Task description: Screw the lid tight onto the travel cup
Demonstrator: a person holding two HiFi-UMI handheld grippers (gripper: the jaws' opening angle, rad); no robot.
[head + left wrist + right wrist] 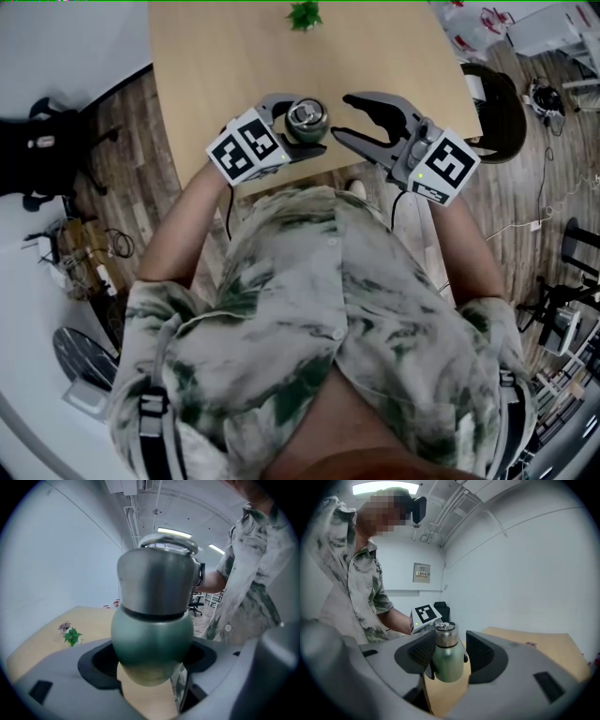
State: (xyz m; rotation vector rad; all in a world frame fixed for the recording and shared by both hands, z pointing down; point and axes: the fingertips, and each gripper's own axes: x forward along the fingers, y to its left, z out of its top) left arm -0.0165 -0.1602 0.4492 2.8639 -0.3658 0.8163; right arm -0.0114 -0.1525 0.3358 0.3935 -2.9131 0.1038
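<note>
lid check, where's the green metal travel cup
Head view, centre: green metal travel cup clamped in the left gripper over the wooden table's near edge, open right gripper beside it.

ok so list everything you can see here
green metal travel cup: one, green, in the left tool over the table
silver steel lid: one, silver, on the cup's top
light wooden table: one, pale wood, ahead of the person
small leafy plant: one, green, table's far side
black office chair: one, black, floor at left
left tool: one, grey, shut on the cup
right tool: one, grey, open, just right of the cup, not touching
</note>
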